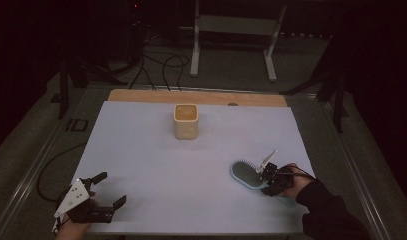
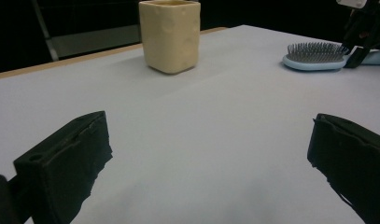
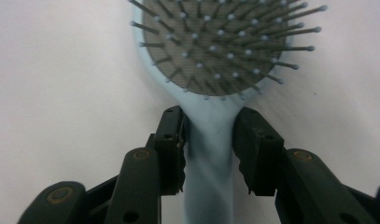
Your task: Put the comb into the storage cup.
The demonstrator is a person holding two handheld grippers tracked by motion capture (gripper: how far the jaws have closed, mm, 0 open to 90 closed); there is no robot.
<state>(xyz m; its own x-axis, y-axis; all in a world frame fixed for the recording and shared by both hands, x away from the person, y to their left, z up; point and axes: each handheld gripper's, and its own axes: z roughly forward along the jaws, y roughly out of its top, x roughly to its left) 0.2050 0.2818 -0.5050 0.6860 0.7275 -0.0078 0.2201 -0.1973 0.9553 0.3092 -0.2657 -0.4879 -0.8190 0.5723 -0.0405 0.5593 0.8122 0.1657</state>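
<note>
Two grippers are at the white table sheet, one at each near corner. At the left, the left gripper rests low near the sheet's near edge with its jaws spread wide and nothing between them; its own view shows bare sheet in the gap. In the middle, toward the far edge, a cream square cup stands upright, well apart from both grippers. At the right, a light blue hairbrush lies bristles up on the sheet, its head pointing toward the centre. The right gripper has its jaws set on either side of the brush's neck, just below the bristle pad; both pads appear to touch the handle, so it reads as closed on the hairbrush. Judged by its build, the brush is light, rigid plastic with a smooth, possibly slippery handle. The narrow neck is a sound place to hold, since the flaring head checks sliding. The bristles flex and should not be clamped.
</note>
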